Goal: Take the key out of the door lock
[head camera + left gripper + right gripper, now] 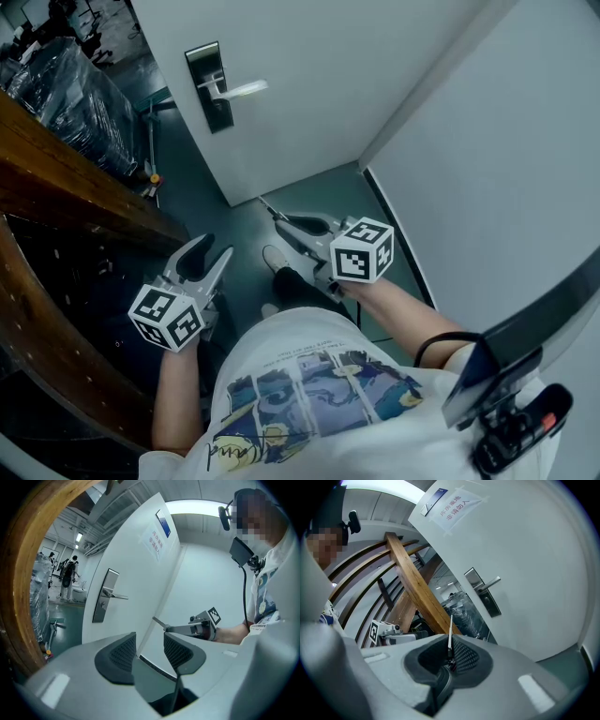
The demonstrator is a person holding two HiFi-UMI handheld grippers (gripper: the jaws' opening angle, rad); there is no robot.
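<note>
Head view: the thin silver metal key (269, 208) pokes out of the right tongs (281, 221), well apart from the dark lock plate (208, 89) on the white door (319, 84). Left gripper view: the left tongs (149, 651) are apart with nothing between them. Right gripper view: the right tongs are clamped on the key.

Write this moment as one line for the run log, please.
right tongs: shut on key | left tongs: open, empty | key: clear of door lock

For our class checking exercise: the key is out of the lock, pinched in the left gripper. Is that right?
No: the key is out of the lock, pinched in the right gripper, as the right gripper view shows. The left gripper is open and empty.
</note>
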